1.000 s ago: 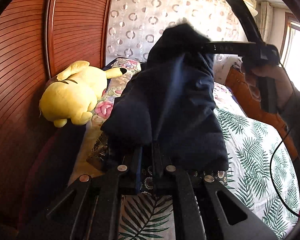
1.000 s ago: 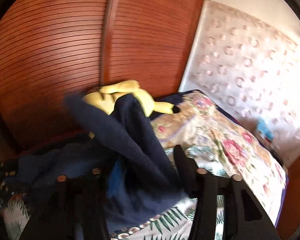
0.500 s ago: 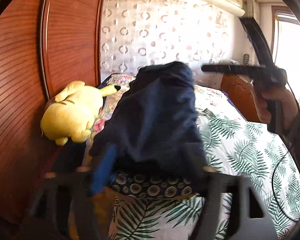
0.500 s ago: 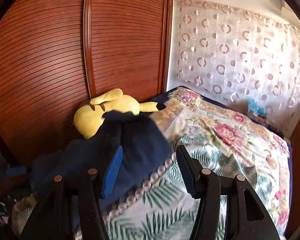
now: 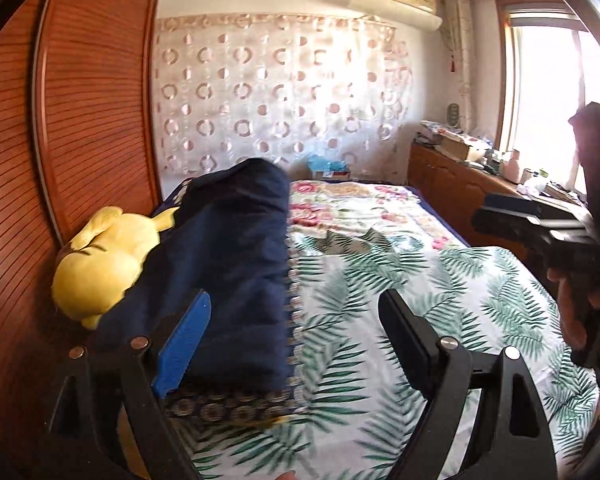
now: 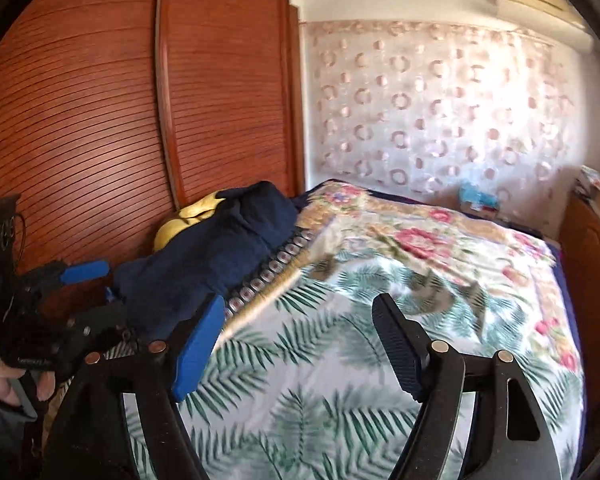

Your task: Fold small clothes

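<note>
A folded dark navy garment (image 5: 224, 272) lies in a heap at the left side of the bed, against a yellow plush toy (image 5: 104, 256). It also shows in the right wrist view (image 6: 220, 248). My left gripper (image 5: 294, 320) is open and empty, its blue pad beside the garment's near end. My right gripper (image 6: 298, 332) is open and empty over the leaf-print bedspread (image 6: 340, 360), to the right of the garment. The left gripper also shows in the right wrist view (image 6: 80, 276), and the right gripper shows at the right edge of the left wrist view (image 5: 512, 216).
A wooden slatted wardrobe (image 5: 80, 120) stands along the bed's left side. A floral quilt (image 6: 420, 232) covers the far end of the bed. A wooden cabinet (image 5: 452, 172) with clutter stands at the right under a window. A patterned curtain (image 5: 280, 100) hangs behind.
Both grippers have let go of the navy garment and opened. The garment has dropped onto the bed beside the plush toy, and both grippers have pulled back and apart.
</note>
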Demonstrator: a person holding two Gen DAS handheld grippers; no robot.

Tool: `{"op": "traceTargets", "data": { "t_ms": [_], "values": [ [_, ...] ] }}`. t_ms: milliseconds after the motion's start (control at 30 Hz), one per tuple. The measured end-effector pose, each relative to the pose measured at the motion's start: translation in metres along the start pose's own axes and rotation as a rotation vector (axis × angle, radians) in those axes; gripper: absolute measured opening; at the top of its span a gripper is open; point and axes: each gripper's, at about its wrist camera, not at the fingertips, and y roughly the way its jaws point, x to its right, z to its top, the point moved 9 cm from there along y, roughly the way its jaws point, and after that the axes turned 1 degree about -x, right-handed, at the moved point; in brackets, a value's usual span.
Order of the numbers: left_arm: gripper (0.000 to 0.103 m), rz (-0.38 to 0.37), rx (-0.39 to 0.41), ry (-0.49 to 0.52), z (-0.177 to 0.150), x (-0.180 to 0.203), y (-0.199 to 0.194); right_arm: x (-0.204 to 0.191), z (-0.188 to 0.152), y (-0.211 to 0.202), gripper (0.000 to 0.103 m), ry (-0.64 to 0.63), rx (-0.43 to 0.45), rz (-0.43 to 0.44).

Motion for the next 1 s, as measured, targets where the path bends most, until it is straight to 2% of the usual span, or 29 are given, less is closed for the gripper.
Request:
{"op": "traceTargets", "data": {
  "t_ms": [300,500,667,1000],
  "values": [
    [0.086,-0.066,0.034,0.038,0.018,0.061,-0.006,0.024,-0.028,-0.077,0.08,0.106,0.088,-0.213],
    [0.086,-0.089,0.05,0.068,0.03,0.098,-0.013,0.03,-0.029,-0.113,0.08,0.185,0.134,-0.284],
    [0.086,-0.078,0.055,0.089,0.035,0.117,-0.015,0.023,-0.029,-0.121,0.08,0.211,0.16,-0.326],
    [0.086,-0.084,0.052,0.076,0.035,0.123,-0.017,0.01,-0.044,-0.112,0.08,0.234,0.16,-0.345]
  ]
}}
